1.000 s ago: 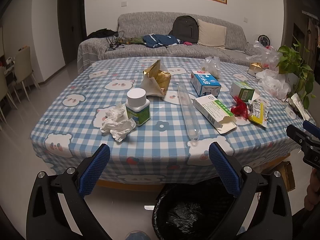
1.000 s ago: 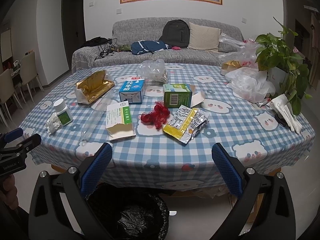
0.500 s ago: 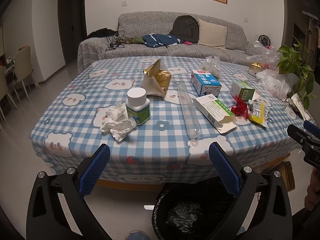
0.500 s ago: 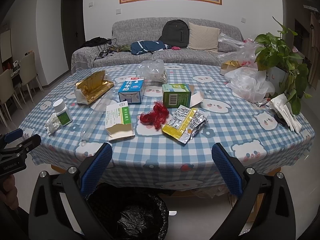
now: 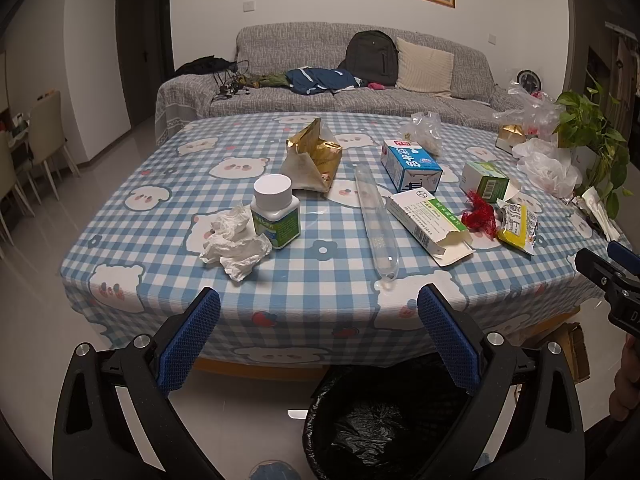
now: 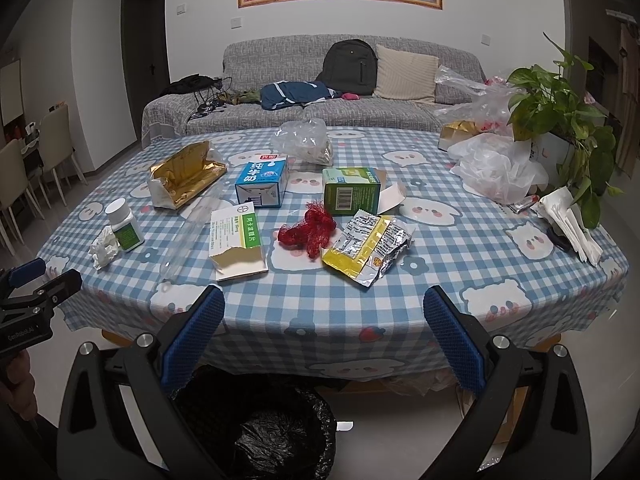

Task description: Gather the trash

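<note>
Both grippers hang off the near edge of the table (image 5: 168,280), above the floor, each with its blue pads spread wide and nothing between them. The left gripper (image 5: 318,340) faces the tissue (image 5: 236,240), crumpled just beside the pill bottle (image 5: 276,210) and touching it on its left; both sit well ahead of the pads. The clear tube (image 5: 376,220) lies a little right of centre, its long axis running away from the gripper, rounded end nearest the table edge. The open white box (image 5: 428,222) lies slantwise just right of it.

The right gripper (image 6: 324,340) faces the red net (image 6: 310,230) and the yellow-and-silver wrapper (image 6: 366,246), which lie side by side, the wrapper angled toward the near right. The green box (image 6: 352,196) and milk carton (image 6: 262,182) stand behind them.

The bin (image 6: 256,432), lined in black, stands on the floor below the near edge, between the two grippers. The strip of cloth along the near edge is bare
</note>
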A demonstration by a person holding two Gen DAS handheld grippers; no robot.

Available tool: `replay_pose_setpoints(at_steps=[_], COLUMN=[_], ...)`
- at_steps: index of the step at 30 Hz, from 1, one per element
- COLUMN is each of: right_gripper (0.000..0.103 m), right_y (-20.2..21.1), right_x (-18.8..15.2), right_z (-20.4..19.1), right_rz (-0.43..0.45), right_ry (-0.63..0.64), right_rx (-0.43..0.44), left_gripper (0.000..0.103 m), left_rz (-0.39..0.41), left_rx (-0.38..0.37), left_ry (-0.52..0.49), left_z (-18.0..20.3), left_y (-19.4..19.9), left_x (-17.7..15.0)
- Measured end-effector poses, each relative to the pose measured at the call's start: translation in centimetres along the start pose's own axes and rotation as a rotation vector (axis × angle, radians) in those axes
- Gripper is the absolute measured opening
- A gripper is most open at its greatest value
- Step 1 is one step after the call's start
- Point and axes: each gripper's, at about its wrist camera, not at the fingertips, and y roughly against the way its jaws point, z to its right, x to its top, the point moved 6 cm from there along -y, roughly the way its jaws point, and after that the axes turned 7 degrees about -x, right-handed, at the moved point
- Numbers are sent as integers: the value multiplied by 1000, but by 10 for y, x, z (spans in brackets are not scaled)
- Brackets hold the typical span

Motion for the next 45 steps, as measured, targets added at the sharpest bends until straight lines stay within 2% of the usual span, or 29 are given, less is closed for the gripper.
replay_pose_setpoints(at_steps=[12,19,29,38,45], right_gripper=[96,96,96,95,78], right_y=[-2,-17,-54,-101,-142], right_x=[0,6,28,51,54], right_z=[3,1,-1,-21,-40], right_rz=[-3,-13,-29,-56,-105], right_ry=[-2,-2,-3,38,67], right_rx=[-2,-12,-43,-36,-16], left_gripper=[97,97,97,95,91], left_rz=[-3,-21,-59,-103,-131], left_rx=[0,-2,19,27,30], left_ry=[9,16,30,58,51], left_z=[-1,-6,-28,-47,-50], left_y=[-4,-19,-64,-109,-138], left_x=[2,9,36,53,59])
